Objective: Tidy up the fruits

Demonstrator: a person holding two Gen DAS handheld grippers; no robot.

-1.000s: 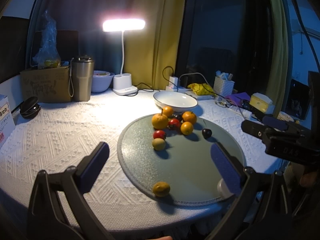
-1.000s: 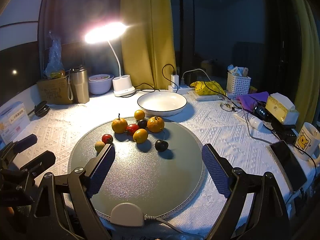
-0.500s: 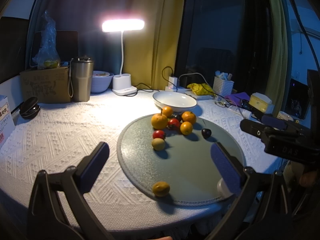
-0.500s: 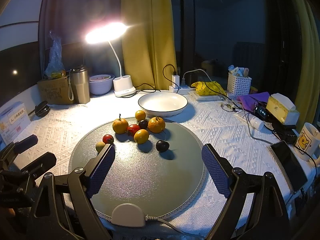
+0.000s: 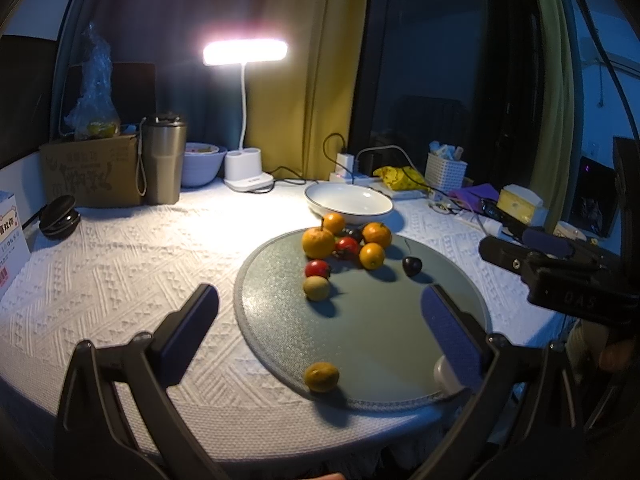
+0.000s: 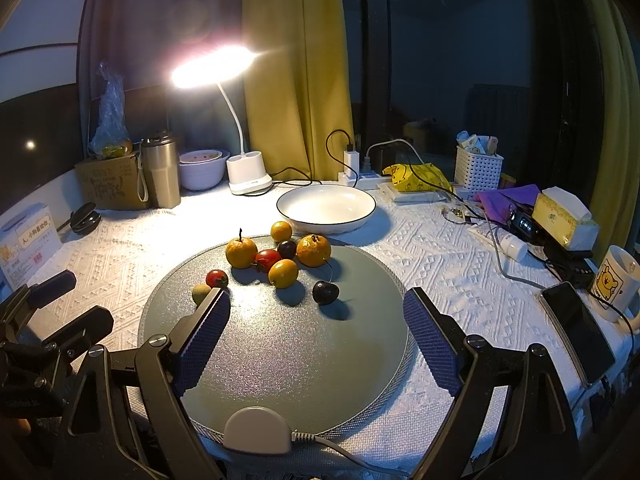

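1. Almost nothing differs from half a second ago: both grippers hover where they were, and the fruits sit in the same spots on the mat (image 6: pixel 280 360).
2. Left gripper (image 5: pixel 320 332) gapes wide, holding nothing, low over the near edge of the counter (image 5: pixel 120 272).
3. Right gripper (image 6: pixel 316 336) also spread wide and empty, above the mat's near half.
4. The fruits: a cluster (image 6: pixel 280 254) of oranges, tomatoes and a dark one bunched at the mat's far edge, just short of the bowl (image 6: pixel 326 208).
5. A dark cherry (image 6: pixel 325 292) sits apart on the right; a red tomato (image 6: pixel 217 279) and a green fruit (image 6: pixel 200 293) touch on the left.
6. One lone yellow fruit (image 5: pixel 321 376) rests at the mat's near rim, between the left gripper's fingers in its own view.
7. Open room: the mat's middle and near half lie bare, as does the cloth on the left.
8. Right edge is crowded: phone (image 6: pixel 576 332), mug (image 6: pixel 614 284), cables.
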